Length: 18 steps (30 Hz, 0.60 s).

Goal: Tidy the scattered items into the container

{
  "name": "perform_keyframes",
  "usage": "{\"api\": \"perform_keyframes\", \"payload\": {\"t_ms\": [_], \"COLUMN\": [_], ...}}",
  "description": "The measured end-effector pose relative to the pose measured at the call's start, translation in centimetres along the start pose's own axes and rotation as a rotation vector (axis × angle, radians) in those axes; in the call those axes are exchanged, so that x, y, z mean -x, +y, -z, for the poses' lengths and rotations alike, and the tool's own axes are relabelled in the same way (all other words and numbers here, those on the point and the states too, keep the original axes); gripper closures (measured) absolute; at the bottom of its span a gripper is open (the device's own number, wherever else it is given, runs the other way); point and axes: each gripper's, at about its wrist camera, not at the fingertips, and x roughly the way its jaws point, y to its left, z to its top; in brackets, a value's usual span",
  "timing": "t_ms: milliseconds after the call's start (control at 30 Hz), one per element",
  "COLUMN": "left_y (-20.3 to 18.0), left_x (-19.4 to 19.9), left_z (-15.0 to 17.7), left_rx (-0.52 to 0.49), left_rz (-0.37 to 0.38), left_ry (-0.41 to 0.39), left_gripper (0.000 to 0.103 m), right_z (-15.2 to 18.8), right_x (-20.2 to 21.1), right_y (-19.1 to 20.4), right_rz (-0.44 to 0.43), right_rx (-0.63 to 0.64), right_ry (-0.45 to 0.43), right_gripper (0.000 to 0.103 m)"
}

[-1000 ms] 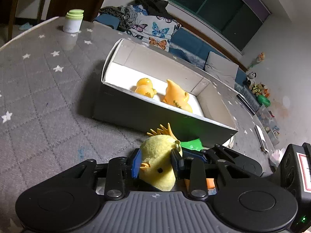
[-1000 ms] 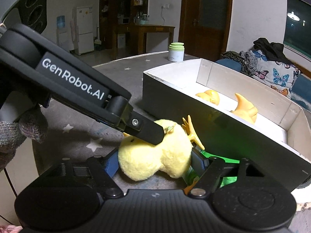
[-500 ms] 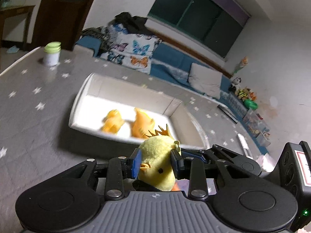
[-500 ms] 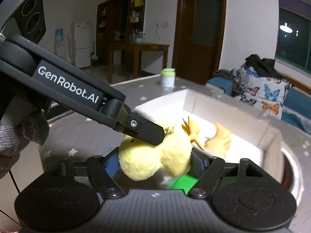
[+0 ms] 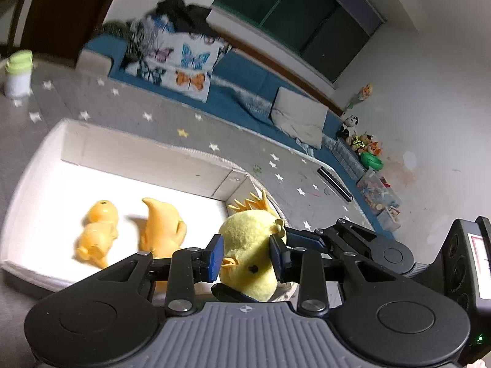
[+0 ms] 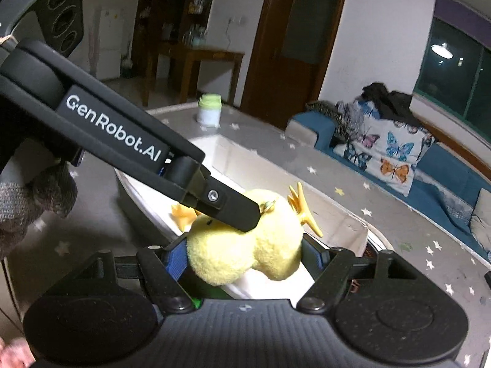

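Both grippers clamp the yellow plush chick (image 5: 250, 254): left gripper (image 5: 246, 256), right gripper (image 6: 245, 259), above the box (image 5: 138, 156).

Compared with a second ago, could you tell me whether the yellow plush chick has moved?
Yes. The yellow plush chick has gone up and over the white box.

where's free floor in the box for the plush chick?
Bare white floor of the box lies left of the orange duck, toward the left wall, and along the far wall behind both orange toys. It is crowded at the near right, where the orange fish-shaped toy sits beside the plush chick, held by both grippers.
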Motion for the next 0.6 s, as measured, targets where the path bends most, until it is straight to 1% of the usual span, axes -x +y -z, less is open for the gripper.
{"api": "perform_keyframes", "payload": {"t_ms": [133,367,600], "left_y": [0.9,2.3,2.9], "left_x": [-2.2,-5.1,-6.5], "left_z": [-0.6,-0.9,-1.1], "left_rx": [0.047,0.082,0.098], "left_rz": [0.006,-0.011,-0.029], "left_ry": [0.027,0.075,0.11], "left_gripper": [0.068,0.069,0.069], "right_z": [-0.3,-0.4,-0.6], "right_x": [-2.2,-4.9,-7.6], "right_y": [-1.6,-2.3,-2.9], "right_rz": [-0.01,-0.06,-0.11], "right_rx": [0.06,0.099,0.138], "right_ry": [0.074,0.166,0.257], "right_gripper": [0.028,0.028,0.029]}}
